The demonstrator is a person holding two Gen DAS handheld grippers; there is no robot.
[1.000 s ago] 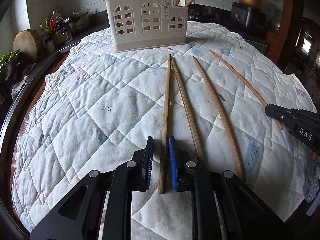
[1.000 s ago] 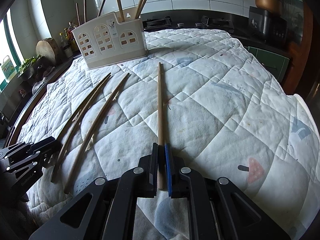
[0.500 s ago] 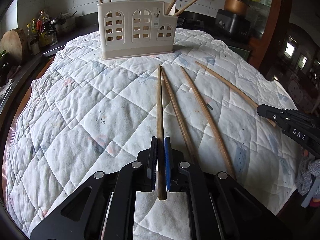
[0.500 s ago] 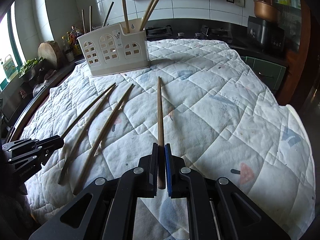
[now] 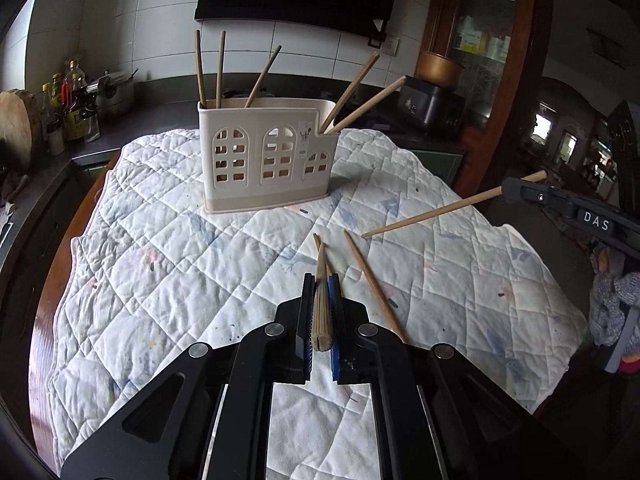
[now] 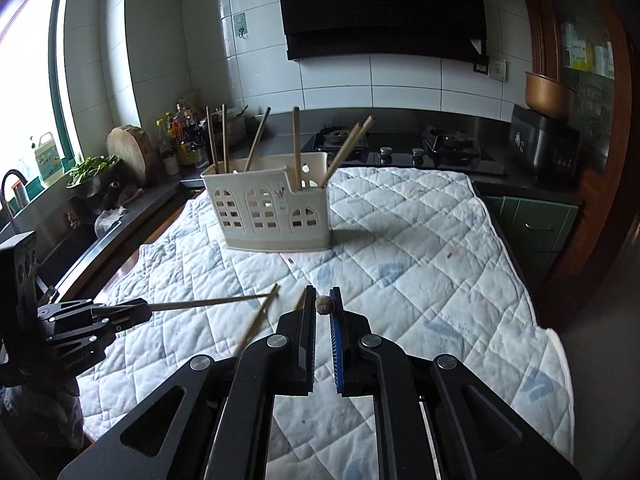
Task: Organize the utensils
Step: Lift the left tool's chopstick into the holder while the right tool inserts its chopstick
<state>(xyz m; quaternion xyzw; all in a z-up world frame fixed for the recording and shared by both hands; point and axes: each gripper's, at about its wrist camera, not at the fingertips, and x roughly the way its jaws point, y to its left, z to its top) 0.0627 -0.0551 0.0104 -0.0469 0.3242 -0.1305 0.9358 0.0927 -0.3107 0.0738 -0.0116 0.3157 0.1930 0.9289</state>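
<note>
A white quilted cloth (image 5: 168, 264) covers the table, and two loose chopsticks (image 5: 372, 284) lie flat on it just ahead of the left tongs (image 5: 321, 304), one partly hidden under the stick those tongs hold, the other slanting off to their right. Nothing stands between either pair of tongs and the cream utensil holder (image 5: 266, 156), which sits upright on the cloth well ahead of both, to the left of the right tongs' line. Beyond it run a dark counter with a gas hob (image 6: 400, 152), bottles (image 6: 180, 136) far left, and a black cooker (image 6: 548, 140) far right. The left tongs point downward over the cloth, clamped tight on a chopstick (image 5: 321, 300) that runs forward between the pads, its tip clear of the cloth. The right tongs (image 6: 323, 306) are likewise closed on a chopstick (image 6: 324, 305), seen end-on between the pads; from the left camera that stick slants down to the left toward the cloth. The holder carries several chopsticks: three in its tall left compartment and more leaning out of the lower right one.
</note>
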